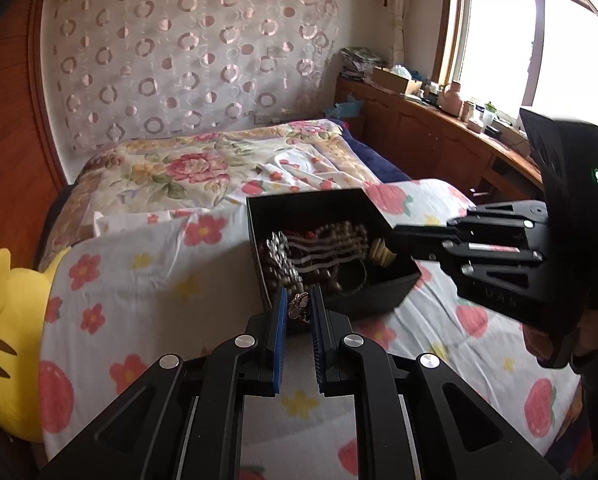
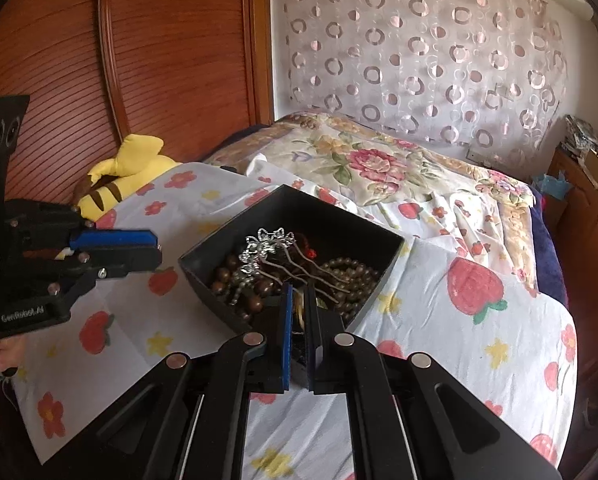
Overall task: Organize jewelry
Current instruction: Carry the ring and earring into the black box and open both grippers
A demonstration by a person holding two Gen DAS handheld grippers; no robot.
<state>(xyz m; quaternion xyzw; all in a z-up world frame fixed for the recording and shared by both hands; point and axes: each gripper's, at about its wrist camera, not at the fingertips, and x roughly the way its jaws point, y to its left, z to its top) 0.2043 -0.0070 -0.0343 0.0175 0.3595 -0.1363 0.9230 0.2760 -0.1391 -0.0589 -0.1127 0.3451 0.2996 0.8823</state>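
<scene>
The black jewelry box (image 2: 291, 216) sits on the flower-print sheet (image 2: 439, 320) of the bed, heaped with brown bead strands (image 2: 355, 276) and a silver hairpin (image 2: 271, 244) whose wavy prongs run from the ornate head toward the box's right corner; the box lies just ahead of both grippers, and the right gripper (image 2: 297, 304) is the nearer, its tips at the box's near wall; its fingers are nearly pressed together, pinching a small gold-and-dark piece I cannot identify; the left gripper (image 1: 299, 306) hangs just short of the box's near corner, its fingers narrowed on a small silvery trinket (image 1: 297, 307); I judge both pieces belong in the box; a yellow plush toy (image 2: 127, 172) lies beyond
</scene>
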